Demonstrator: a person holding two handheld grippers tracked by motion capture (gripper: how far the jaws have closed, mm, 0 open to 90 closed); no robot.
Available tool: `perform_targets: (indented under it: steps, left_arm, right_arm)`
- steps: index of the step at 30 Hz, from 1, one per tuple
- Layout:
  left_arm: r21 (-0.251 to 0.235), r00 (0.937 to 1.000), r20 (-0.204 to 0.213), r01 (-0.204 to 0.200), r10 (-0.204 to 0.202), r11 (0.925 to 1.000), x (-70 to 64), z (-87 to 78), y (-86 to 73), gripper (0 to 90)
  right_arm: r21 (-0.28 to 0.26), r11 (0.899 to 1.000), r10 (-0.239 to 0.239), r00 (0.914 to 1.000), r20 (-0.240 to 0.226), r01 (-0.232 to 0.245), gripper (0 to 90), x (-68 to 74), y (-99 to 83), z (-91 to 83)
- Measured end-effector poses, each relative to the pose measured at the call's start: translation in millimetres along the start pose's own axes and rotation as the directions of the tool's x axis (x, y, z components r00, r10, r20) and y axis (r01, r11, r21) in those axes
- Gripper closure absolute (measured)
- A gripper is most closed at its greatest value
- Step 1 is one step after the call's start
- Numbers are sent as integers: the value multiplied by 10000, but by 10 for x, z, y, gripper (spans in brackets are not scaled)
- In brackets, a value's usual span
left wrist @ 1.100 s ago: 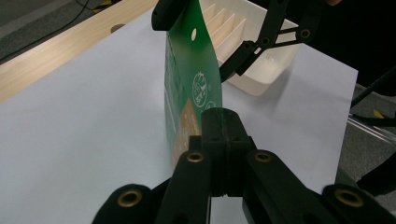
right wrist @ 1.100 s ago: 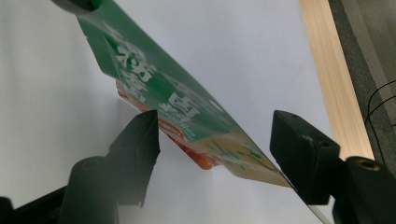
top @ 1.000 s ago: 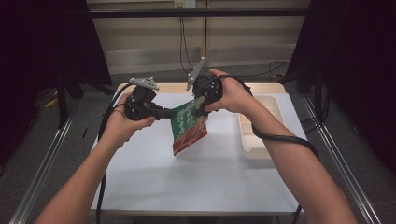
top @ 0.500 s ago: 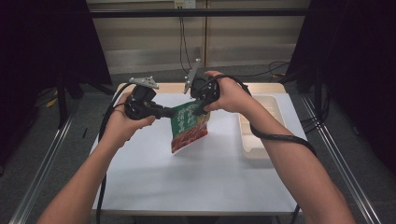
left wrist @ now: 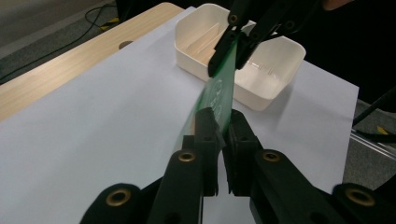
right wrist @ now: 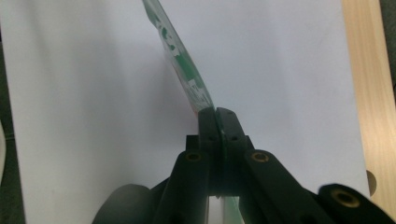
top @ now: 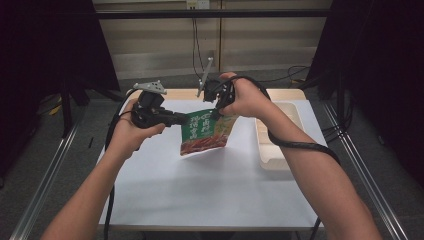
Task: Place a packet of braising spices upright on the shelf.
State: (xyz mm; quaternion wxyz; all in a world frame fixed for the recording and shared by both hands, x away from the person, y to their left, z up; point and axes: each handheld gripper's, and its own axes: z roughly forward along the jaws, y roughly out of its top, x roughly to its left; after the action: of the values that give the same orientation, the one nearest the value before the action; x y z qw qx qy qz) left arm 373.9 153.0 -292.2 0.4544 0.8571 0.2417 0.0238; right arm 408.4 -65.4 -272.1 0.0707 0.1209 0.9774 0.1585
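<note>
You held the green-and-red snack pouch (top: 206, 134) in the air above the white sheet (top: 200, 190), just to the near-left of the cream tray (top: 280, 150); your left gripper (top: 186, 120) had its jaws clamped on the pouch's upper left edge, and your right gripper (top: 218, 111) had its jaws pinched tight on the top edge beside the tray, so the pouch hung slanted between the two with its bottom free. In the left gripper view, the film (left wrist: 219, 98) ran edge-on from your own closed jaws to the other gripper (left wrist: 229, 60) with the tray (left wrist: 280, 70) behind it; in the right gripper view the pouch (right wrist: 180, 65) rose from the shut jaws over bare paper. The step looked like a pull to open or a carry toward the tray; it would have gone best with both grips deep on the seal, the pull steady and opposed, the pouch kept upright lest contents spill. The tray's near wall stood close to the pouch's right side; its divider (left wrist: 205, 39) split one end; the cable (top: 300, 145) round your right forearm hung over the tray and could have snagged its rim.
</note>
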Motion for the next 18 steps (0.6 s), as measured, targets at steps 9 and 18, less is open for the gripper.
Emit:
perform_targets:
  steps: [9, 18]
  left_arm:
    - [28, 9997, -239, 41, -40, 10000, 14, 41, -96, 590]
    - [-60, 9977, -578, 337, -340, 9994, 35, 129, -244, 236]
  right_arm:
    - [770, 9949, 681, 9968, -419, -647, 900, 0, 15, -48]
    - [1088, 9864, 1281, 9909, -406, -1230, 900, -42, -54, -160]
